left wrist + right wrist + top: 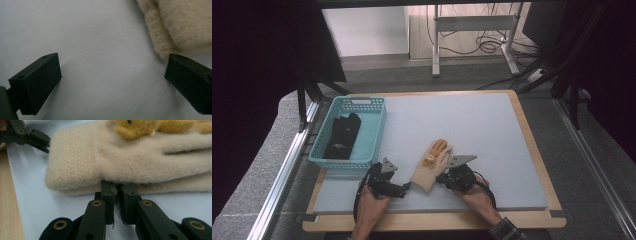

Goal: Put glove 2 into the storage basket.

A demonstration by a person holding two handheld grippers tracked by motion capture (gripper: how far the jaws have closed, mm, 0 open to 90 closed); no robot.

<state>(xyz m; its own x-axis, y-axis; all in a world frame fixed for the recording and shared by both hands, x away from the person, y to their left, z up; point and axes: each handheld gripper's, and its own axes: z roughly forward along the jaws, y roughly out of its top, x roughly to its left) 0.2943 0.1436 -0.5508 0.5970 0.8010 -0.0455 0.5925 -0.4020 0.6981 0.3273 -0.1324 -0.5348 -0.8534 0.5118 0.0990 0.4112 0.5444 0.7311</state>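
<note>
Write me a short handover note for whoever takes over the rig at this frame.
Left gripper: open, fingers flat on the mat beside the cream glove's cuff, nothing between them.
Right gripper: fingers nearly closed at the glove's lower edge; a real pinch on the fabric cannot be confirmed.
Black glove already lies in the teal basket.
Left, probably: grip the cream glove, lift it and put it in the basket.

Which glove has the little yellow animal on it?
The cream glove lying on the table between the two grippers. The black glove sits in the blue basket and is dark all over.
</note>
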